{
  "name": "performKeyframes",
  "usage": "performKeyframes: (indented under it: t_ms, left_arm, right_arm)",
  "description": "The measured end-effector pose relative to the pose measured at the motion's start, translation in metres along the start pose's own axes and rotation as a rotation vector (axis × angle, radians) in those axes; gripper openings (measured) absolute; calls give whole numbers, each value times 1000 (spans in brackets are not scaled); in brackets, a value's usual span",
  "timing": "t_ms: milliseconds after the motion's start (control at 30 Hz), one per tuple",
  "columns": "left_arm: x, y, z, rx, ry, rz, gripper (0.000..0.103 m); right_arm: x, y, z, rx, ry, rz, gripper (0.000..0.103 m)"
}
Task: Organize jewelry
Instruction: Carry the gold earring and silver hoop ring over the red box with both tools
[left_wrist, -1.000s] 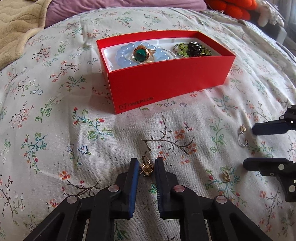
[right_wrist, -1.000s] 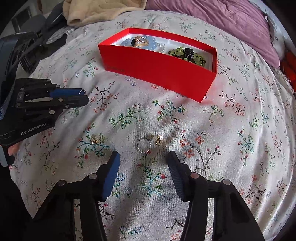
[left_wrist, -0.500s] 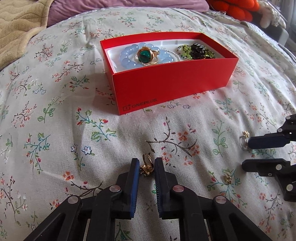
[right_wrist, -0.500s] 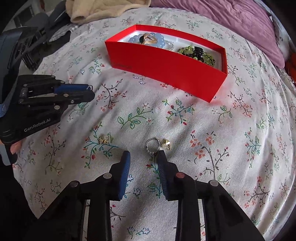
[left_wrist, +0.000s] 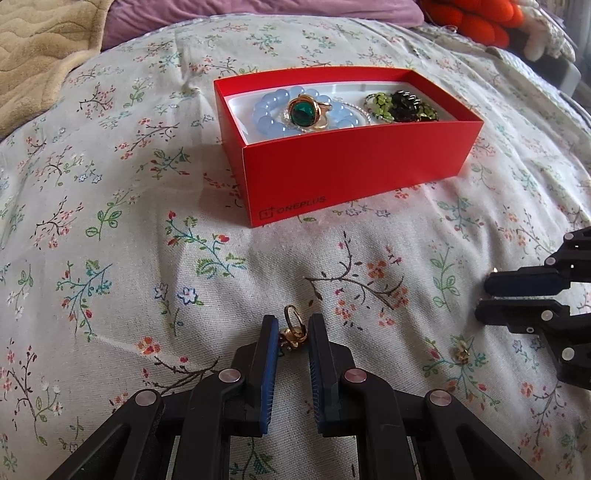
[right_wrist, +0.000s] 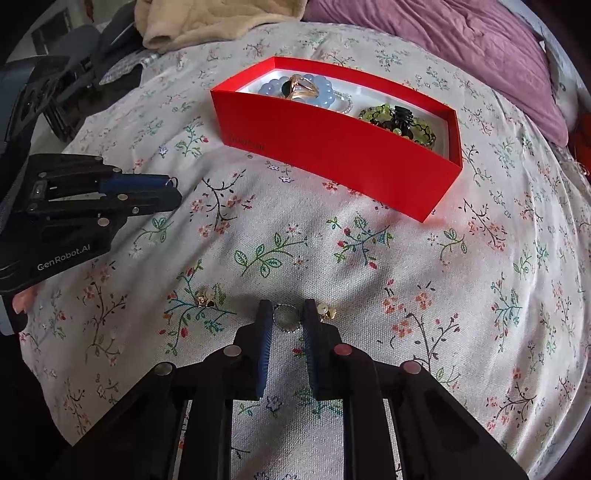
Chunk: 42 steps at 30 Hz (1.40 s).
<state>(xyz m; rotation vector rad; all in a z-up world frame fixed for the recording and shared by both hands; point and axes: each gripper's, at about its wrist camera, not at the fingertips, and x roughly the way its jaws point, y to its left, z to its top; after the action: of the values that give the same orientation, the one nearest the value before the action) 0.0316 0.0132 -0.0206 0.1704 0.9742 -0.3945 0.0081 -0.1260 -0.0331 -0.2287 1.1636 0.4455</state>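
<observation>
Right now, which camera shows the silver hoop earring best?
The right wrist view: the silver hoop earring sits centred between the right gripper fingers, which have just been closing. In the left wrist view, those fingers hide it almost entirely.

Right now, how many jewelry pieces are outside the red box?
3: gold earring in the left gripper; silver hoop in the right gripper, whose jaws just closed on it; gold piece loose on the bedspread between them. Others may be hidden.
</observation>
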Motion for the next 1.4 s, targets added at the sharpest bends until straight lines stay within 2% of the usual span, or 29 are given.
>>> performKeyframes:
  t_ms: [433,800,1133,1400]
  left_arm:
    - [-23,2,12,-40,-36,-16,11]
    - [-38,-3,26,-46,-50,-11,11]
    - [-55,-7,52,-34,-91,-20,11]
    - [-51,0,73,-120,-119,-37,11]
  right_arm:
    - [-33,-6,5,31,-58,41,17]
    - [-51,-12,20,62,-80,28,17]
    - [-66,-22,43,100,-126,21,17]
    - [-73,-36,65,172,-181,40,17]
